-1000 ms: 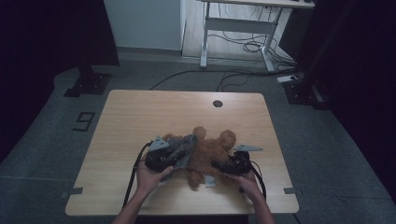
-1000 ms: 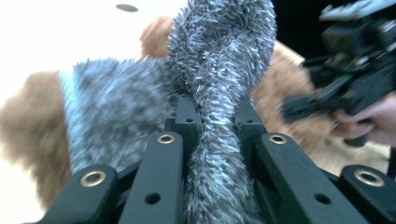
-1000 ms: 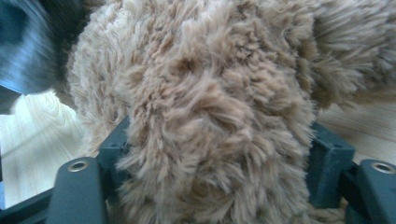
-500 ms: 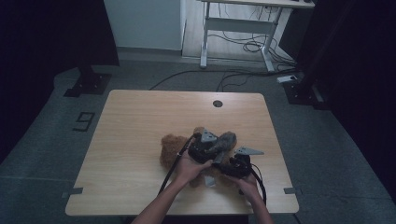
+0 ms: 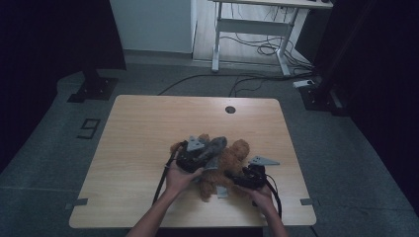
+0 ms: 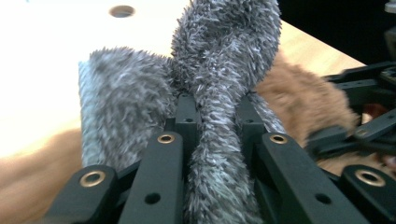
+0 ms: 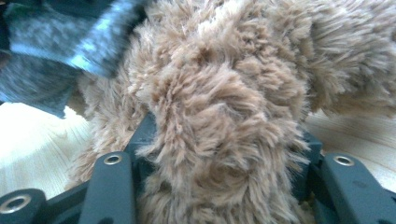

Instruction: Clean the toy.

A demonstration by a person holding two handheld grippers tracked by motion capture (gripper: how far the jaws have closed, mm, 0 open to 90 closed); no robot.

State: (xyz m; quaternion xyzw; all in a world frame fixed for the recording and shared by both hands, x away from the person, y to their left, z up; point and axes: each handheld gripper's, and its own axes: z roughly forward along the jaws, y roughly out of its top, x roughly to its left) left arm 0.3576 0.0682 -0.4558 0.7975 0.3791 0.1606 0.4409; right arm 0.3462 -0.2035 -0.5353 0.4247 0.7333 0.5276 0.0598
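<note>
A brown plush teddy bear [image 5: 232, 160] lies on the wooden table [image 5: 148, 123] near its front edge. Over the bear hangs a grey fuzzy cloth [image 5: 216, 146], and my left gripper [image 5: 208, 152] is shut on it. In the left gripper view the grey fuzzy cloth [image 6: 219, 70] is a twisted strip squeezed by the left gripper [image 6: 215, 106], with the bear [image 6: 303, 91] behind it. My right gripper [image 5: 231, 175] is at the bear's front right. In the right gripper view it [image 7: 229, 135] is shut on a thick limb of the bear [image 7: 219, 93], and the grey cloth [image 7: 60, 46] shows at the top left.
A round cable hole [image 5: 230, 109] sits near the table's far edge. Beyond the table stands a white desk frame [image 5: 247, 29] with cables on the floor. Black stands flank the table at left [image 5: 94, 84] and right [image 5: 321, 94].
My left gripper carried the grey cloth from the bear's left side rightward over it, then eased back a little to the left. The right gripper has stayed on the bear.
</note>
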